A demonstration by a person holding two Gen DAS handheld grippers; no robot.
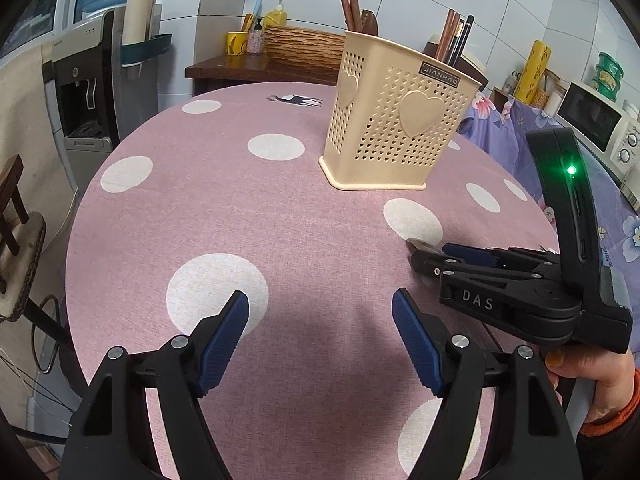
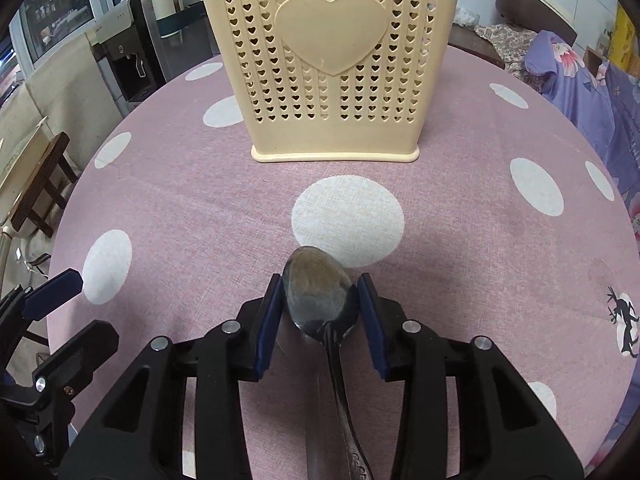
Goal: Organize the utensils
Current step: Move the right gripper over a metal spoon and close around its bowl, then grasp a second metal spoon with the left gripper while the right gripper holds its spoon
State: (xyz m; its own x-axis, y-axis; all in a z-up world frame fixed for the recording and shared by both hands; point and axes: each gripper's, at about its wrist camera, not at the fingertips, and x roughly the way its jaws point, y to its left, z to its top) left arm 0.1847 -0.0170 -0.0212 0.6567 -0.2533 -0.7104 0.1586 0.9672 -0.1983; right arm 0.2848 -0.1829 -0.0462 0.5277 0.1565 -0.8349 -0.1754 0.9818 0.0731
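A metal spoon (image 2: pixel 320 296) lies with its bowl towards the cream heart-pattern utensil holder (image 2: pixel 332 60) and its handle running back under the camera. My right gripper (image 2: pixel 320 300) has its blue pads against both sides of the spoon's bowl, low over the pink dotted tablecloth (image 2: pixel 180 200). In the left wrist view the right gripper (image 1: pixel 424 258) sits at the right, the spoon's tip (image 1: pixel 416 245) peeking out past it. The left gripper (image 1: pixel 320 308) hovers open over the cloth with nothing between its pads. Chopsticks (image 1: pixel 454 40) stand in the holder (image 1: pixel 396 128).
The round table (image 1: pixel 240 208) drops off at left towards a water dispenser (image 1: pixel 86 92) and a wooden stool (image 2: pixel 44 184). A flowered purple cloth (image 2: pixel 592 92) and a microwave (image 1: pixel 596 120) lie to the right. A sideboard with a wicker basket (image 1: pixel 304 46) stands behind.
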